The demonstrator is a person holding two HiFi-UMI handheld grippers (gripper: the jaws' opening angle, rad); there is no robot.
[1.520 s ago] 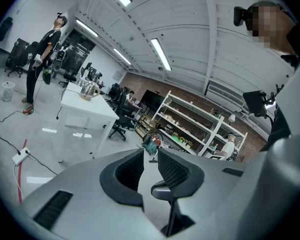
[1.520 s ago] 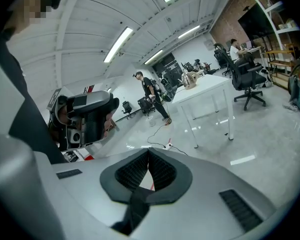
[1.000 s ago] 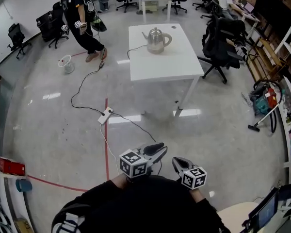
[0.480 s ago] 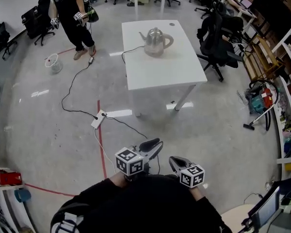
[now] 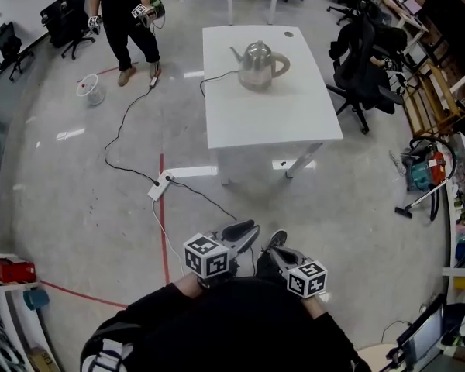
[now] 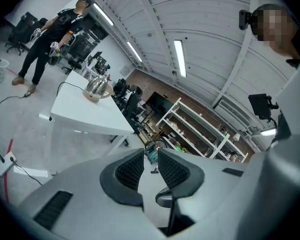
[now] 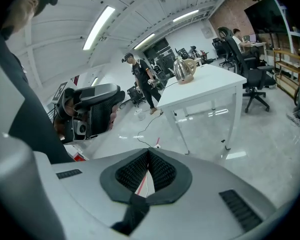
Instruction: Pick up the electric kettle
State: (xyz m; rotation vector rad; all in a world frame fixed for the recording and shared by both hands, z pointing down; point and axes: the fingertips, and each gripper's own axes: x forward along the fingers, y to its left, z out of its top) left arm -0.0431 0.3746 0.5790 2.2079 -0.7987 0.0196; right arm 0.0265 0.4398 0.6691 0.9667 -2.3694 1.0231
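The steel electric kettle stands on a white table well ahead of me, its cord hanging off the left edge to the floor. Both grippers are held close to my body, far short of the table. My left gripper has its jaws a narrow gap apart with nothing between them; its own view shows the kettle small on the table. My right gripper is shut and empty. The right gripper view shows the kettle on the table beyond its closed tips.
A person in black stands far left of the table. A power strip and its cable lie on the floor beside a red tape line. Office chairs crowd the table's right side. A vacuum lies at right.
I have walked forward, so the table and kettle look nearer and larger. Both grippers keep their place before my body. The person in black has shifted at the far left.
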